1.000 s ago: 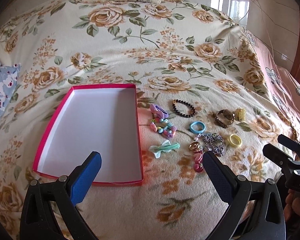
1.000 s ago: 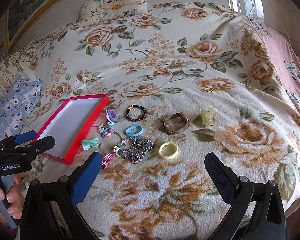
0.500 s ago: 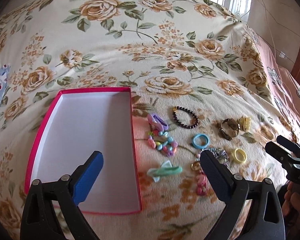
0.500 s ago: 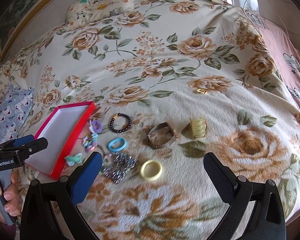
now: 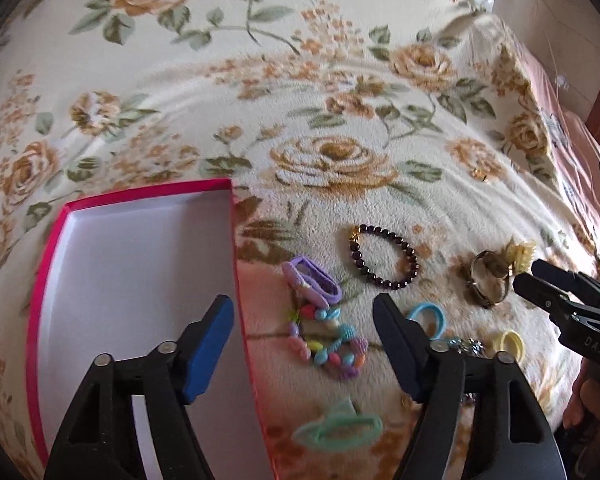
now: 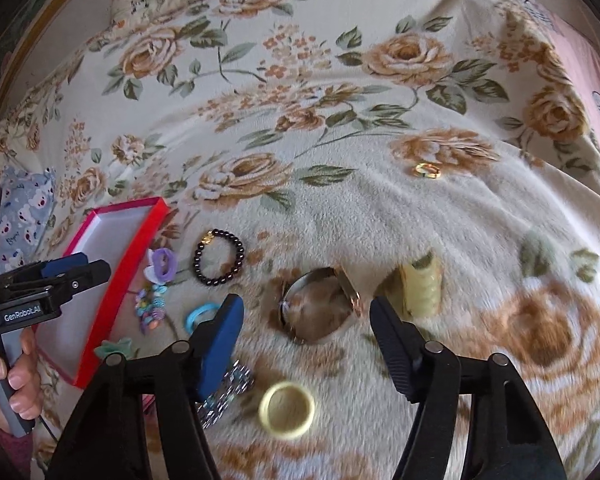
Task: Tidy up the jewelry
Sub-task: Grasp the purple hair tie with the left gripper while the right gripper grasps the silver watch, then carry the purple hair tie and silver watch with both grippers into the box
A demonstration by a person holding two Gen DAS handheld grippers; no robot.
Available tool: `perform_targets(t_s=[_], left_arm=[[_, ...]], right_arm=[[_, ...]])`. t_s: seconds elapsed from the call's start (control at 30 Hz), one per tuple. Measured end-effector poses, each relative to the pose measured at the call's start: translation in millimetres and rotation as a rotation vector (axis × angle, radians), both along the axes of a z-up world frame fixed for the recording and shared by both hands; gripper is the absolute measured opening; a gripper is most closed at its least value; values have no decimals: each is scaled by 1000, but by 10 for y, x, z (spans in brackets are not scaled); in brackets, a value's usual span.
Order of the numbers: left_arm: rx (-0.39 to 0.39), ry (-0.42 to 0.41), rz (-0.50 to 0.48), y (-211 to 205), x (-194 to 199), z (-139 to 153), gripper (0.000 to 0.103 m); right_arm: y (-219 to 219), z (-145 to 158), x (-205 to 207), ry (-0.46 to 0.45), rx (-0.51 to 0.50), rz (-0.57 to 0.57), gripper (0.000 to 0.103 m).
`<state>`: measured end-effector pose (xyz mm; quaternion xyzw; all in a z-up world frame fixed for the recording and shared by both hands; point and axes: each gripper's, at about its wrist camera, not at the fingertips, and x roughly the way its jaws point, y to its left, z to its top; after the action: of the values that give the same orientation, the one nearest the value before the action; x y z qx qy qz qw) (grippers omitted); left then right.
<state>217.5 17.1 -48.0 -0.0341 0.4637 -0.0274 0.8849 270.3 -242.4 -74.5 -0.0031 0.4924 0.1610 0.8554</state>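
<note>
Both grippers' fingers spread, holding nothing; metal bangle (image 6: pixel 320 306) between right fingers (image 6: pixel 220 344), long axis crosswise.

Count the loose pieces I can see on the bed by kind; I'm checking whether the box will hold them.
Bracelets: 3 (dark beaded, multicoloured beaded, metal bangle)
Hair clips: 3 (purple, green, yellow claw)
Rings: 3 (blue, yellow, small gold)
Rhinestone piece: 1
Total: 10

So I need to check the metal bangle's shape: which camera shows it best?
The right wrist view: the metal bangle lies whole between the open fingers. The left wrist view shows it small, near the edge.
</note>
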Motion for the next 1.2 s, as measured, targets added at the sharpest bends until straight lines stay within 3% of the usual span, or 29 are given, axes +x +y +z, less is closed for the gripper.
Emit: perform_targets(t_s=[0.23, 0.33, 0.43, 0.53, 0.6, 0.87, 1.2], left_arm=[[18, 90, -24, -43, 464, -315, 45], [20, 105, -27, -68, 548, -395, 37], [12, 114, -36, -80, 601, -461, 22], [-3, 102, -41, -83, 609, -487, 16], [-30, 99, -41, -63, 590, -489, 14], [-76, 41, -42, 17, 358, -319, 12], [-121, -34, 0, 347, -103, 47, 12]], right_arm=[[33, -238, 248, 47, -51, 23, 59], [25, -342, 281, 75, -29, 18, 51], [29, -404, 289, 83, -26, 13, 39], [22, -412, 291, 72, -37, 1, 25], [-5, -413, 301, 69, -38, -11, 12], [2, -337, 239, 51, 6, -9, 10], [262, 32, 101, -20, 76, 41, 10]])
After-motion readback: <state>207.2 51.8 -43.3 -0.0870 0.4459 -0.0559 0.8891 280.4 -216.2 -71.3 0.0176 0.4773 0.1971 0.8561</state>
